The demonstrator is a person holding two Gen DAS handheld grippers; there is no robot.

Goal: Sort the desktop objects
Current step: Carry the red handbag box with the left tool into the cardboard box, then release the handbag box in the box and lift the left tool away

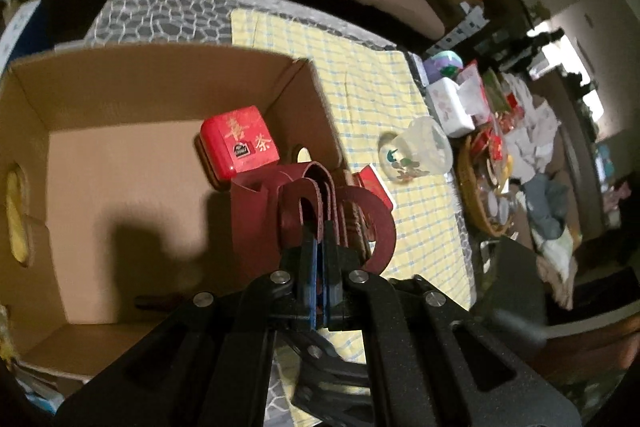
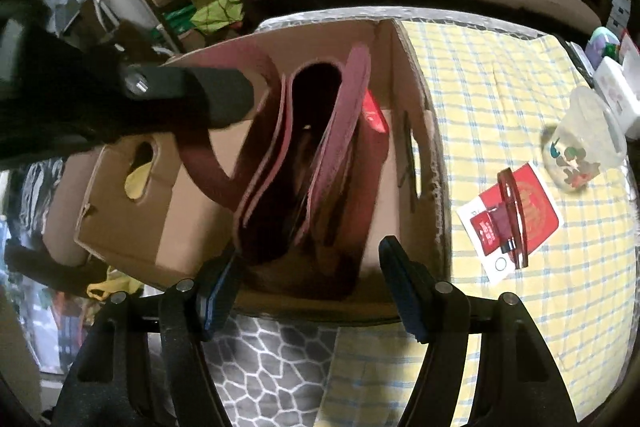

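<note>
- So the main thing here is the dark red leather bag [image 2: 304, 163]: stiff, layered panels with raw paler edges and looped strap handles. It hangs inside the open cardboard box [image 1: 120, 163], upright, mouth gaping toward our right wrist view.
- Our left gripper [image 1: 318, 247] has its fingers pressed tight together, pinching one of the bag's rounded strap loops [image 1: 298, 211]. From the left view the bag is a bunch of curved maroon bands, so we can't really tell which loop belongs to which side.
- Our right gripper [image 2: 308, 291] has its blue-padded fingers spread wide, with nothing between the pads; it sits just above the box's near wall.
- Inside the box, near the far corner, there's a glossy red tin [image 1: 240, 143] with rounded corners and gold characters. In the right view it's mostly hidden behind the bag.
- The box is plain brown corrugated card with oval hand holes, standing on a yellow-and-blue checked cloth [image 2: 500, 75], with a grey pebble-pattern surface [image 2: 260, 359] under that.
- Out on the cloth: a flat red-and-white booklet [image 2: 516, 215] with a slim dark red pen-like thing [image 2: 514, 219] lying across it, and beside them a clear plastic cup [image 2: 584, 143] tipped on its side, printed design too blurry to read.
- The clutter on the far right is cut off and smeared by the lens.
</note>
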